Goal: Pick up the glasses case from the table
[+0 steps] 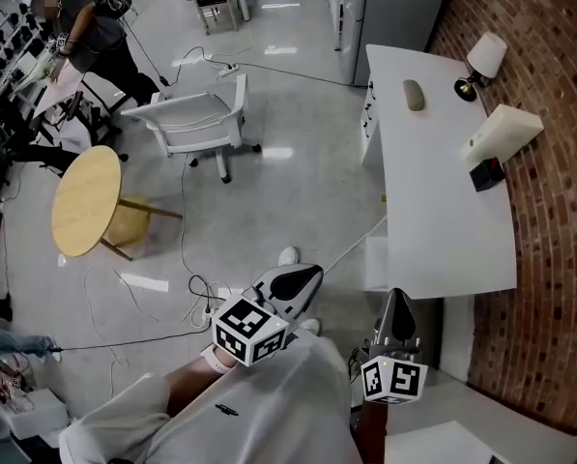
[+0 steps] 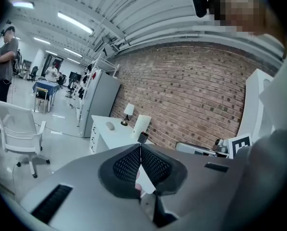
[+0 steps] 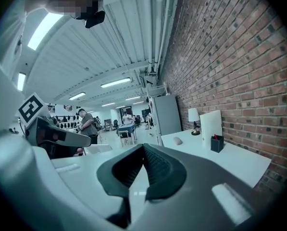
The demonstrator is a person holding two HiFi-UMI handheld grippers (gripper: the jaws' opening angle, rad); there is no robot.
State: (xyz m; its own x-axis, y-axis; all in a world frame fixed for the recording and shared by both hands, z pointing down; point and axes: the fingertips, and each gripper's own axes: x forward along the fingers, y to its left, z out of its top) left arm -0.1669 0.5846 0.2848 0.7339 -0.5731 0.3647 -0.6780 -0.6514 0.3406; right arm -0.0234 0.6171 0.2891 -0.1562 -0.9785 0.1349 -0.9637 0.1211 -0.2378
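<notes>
The glasses case (image 1: 414,95) is a small beige oval lying at the far end of the long white table (image 1: 443,230). It shows small and distant in the left gripper view (image 2: 110,125) and the right gripper view (image 3: 177,141). Both grippers hang close to my body, well short of the table's near end. My left gripper (image 1: 298,280) is shut with nothing between its pads, which meet at the tips (image 2: 141,146). My right gripper (image 1: 396,307) is also shut and empty (image 3: 143,146).
On the table near the brick wall (image 1: 549,211) stand a small lamp (image 1: 481,61), a leaning white board (image 1: 501,133) and a black pen holder (image 1: 486,174). A white chair (image 1: 196,114), a round wooden table (image 1: 85,199) and floor cables (image 1: 187,288) lie to the left. A person (image 1: 90,32) stands far left.
</notes>
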